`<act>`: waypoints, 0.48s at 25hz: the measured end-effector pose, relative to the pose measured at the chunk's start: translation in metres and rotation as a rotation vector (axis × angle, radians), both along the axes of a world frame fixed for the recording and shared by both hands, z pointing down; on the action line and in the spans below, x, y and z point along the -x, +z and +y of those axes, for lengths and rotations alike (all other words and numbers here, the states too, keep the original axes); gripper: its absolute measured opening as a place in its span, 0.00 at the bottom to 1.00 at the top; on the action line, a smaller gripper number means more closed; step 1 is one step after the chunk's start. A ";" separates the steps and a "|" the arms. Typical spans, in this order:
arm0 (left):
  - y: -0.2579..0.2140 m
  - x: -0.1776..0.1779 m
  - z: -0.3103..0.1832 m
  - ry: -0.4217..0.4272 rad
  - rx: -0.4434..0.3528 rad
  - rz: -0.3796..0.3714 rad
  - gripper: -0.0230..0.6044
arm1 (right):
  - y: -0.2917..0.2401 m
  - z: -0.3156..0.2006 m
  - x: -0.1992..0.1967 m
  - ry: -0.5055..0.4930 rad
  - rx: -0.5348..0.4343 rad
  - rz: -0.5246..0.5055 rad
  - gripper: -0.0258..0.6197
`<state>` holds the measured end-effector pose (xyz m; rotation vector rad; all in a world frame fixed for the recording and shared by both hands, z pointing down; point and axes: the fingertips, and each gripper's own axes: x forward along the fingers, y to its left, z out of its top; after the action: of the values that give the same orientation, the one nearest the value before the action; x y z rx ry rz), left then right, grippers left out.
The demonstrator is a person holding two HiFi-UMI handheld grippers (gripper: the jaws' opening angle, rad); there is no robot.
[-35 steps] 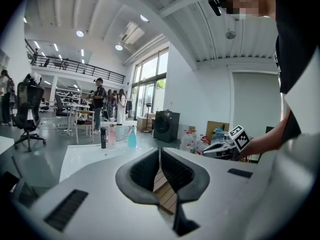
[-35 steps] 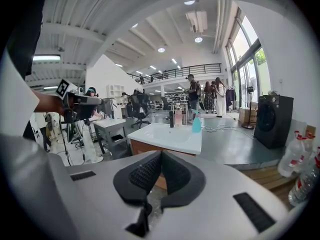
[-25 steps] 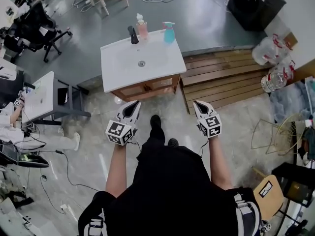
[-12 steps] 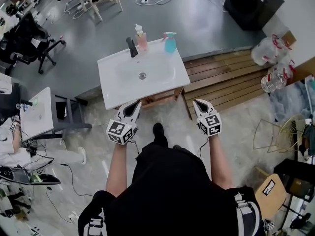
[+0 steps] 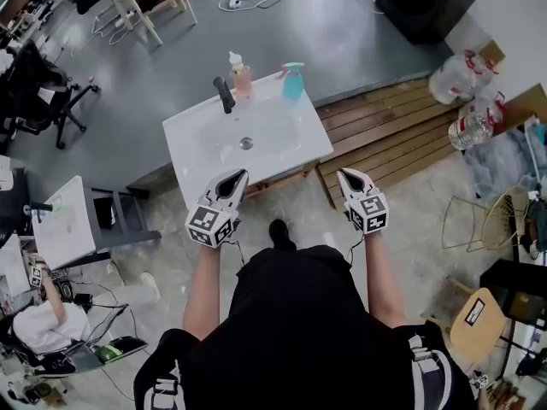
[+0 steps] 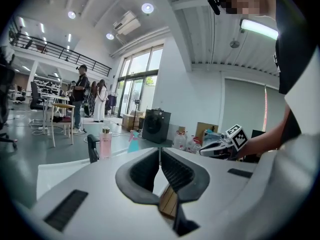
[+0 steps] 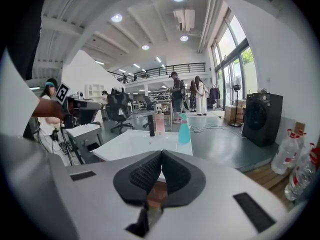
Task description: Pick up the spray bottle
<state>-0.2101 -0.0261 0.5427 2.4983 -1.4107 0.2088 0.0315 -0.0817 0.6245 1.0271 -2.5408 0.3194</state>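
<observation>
A teal spray bottle (image 5: 292, 82) with a pink trigger stands upright at the far right corner of a white washbasin top (image 5: 192, 139). It also shows in the right gripper view (image 7: 184, 130) and, small, in the left gripper view (image 6: 133, 140). My left gripper (image 5: 234, 178) is shut and empty, hovering over the basin's near edge. My right gripper (image 5: 348, 177) is shut and empty too, just off the basin's near right corner. Both are well short of the bottle.
A pink soap dispenser (image 5: 240, 74) and a black tap (image 5: 224, 94) stand at the basin's back edge, left of the spray bottle. Wooden decking (image 5: 393, 131) lies to the right with large water bottles (image 5: 466, 101). A small white table (image 5: 64, 220) is at the left.
Both grippers and the person have moved forward towards the washbasin; the left gripper now reaches over its near edge. The jaws stayed shut.
</observation>
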 end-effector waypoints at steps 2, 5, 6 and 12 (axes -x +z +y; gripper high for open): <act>0.001 0.006 -0.008 0.020 -0.004 0.001 0.09 | 0.000 -0.004 0.006 0.021 -0.005 0.001 0.07; 0.000 0.013 -0.020 0.047 -0.010 0.000 0.09 | -0.003 -0.010 0.015 0.042 -0.012 -0.002 0.07; 0.000 0.013 -0.023 0.053 -0.009 0.001 0.09 | -0.004 -0.011 0.016 0.045 -0.011 -0.003 0.07; 0.002 0.020 -0.032 0.070 -0.011 0.007 0.09 | 0.000 -0.011 0.020 0.070 0.002 -0.012 0.07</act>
<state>-0.2297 -0.0582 0.5445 2.5568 -1.3261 0.2060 0.0112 -0.0929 0.6247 1.1188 -2.5192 0.3481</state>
